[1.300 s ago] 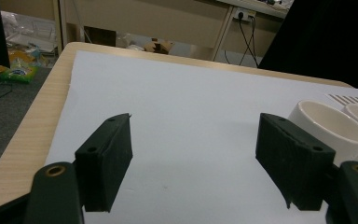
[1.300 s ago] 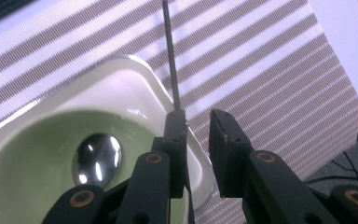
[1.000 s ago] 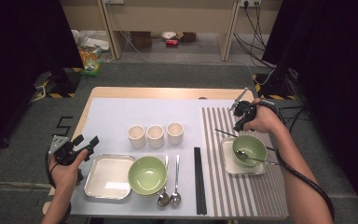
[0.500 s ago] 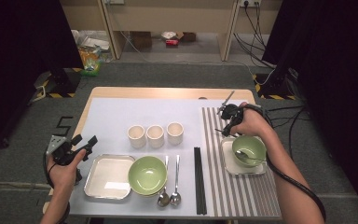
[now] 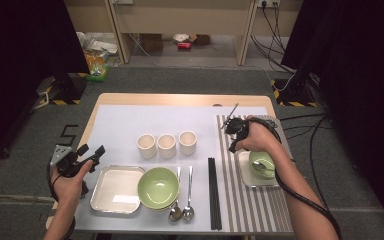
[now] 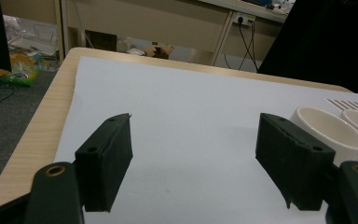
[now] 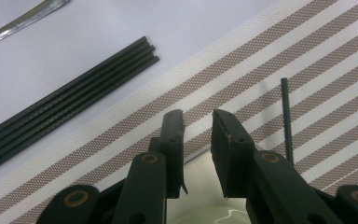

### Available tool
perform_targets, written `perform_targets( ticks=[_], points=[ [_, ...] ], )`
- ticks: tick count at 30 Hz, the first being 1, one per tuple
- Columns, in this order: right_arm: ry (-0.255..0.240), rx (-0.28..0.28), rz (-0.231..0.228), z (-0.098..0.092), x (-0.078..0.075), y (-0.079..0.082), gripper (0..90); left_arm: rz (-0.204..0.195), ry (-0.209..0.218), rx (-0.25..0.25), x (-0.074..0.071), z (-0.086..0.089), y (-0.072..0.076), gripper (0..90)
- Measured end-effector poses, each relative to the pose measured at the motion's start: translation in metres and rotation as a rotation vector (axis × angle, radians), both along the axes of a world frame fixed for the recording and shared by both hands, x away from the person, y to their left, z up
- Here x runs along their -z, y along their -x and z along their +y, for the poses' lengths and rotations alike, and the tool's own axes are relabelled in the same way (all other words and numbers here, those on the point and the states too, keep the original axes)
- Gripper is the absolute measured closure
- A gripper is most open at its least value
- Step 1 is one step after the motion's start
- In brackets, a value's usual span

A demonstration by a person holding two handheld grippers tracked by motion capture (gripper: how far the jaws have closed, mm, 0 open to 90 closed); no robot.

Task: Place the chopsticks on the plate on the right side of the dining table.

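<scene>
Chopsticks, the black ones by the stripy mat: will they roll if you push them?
Probably a little: the chopsticks look thin and smooth, so a sideways nudge could scatter or roll them on the white sheet. They lie straight, so they are likely stiff. So slim, they might slip in a grip.

- The far half of the white mat [image 5: 130,122] lies bare, open for a hand to cross.
- Three cups [image 5: 166,145] stand in a row mid-table, blocking a straight pass.
- Chopsticks [image 5: 213,192] lie along the striped mat's [image 5: 250,210] left edge.
- A narrow bare strip separates the spoons [image 5: 182,197] from the chopsticks.
- The tray [image 5: 116,189] and green bowl [image 5: 158,187] fill the near left.
</scene>
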State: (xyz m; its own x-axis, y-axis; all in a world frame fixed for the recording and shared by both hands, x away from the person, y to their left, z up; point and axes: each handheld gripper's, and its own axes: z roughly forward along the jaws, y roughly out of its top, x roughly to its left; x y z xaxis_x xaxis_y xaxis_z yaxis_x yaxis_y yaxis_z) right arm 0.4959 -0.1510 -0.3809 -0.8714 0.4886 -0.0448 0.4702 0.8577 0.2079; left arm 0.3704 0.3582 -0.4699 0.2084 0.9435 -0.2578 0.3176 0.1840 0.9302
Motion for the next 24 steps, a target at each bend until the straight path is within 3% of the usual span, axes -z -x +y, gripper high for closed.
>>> perform_targets(
  ticks=[7, 13, 24],
  points=[
    [-0.006, 0.056, 0.023, 0.013, 0.004, 0.008, 73.8, 0.000, 0.000, 0.003, 0.000, 0.000, 0.000, 26.1],
    [-0.014, 0.069, 0.023, 0.021, 0.012, 0.013, 71.9, 0.000, -0.001, 0.003, 0.000, 0.000, 0.000, 26.1],
    [-0.047, 0.237, 0.080, 0.029, 0.025, 0.025, 72.2, 0.001, -0.001, 0.004, 0.000, -0.001, -0.001, 26.1]
  ],
)
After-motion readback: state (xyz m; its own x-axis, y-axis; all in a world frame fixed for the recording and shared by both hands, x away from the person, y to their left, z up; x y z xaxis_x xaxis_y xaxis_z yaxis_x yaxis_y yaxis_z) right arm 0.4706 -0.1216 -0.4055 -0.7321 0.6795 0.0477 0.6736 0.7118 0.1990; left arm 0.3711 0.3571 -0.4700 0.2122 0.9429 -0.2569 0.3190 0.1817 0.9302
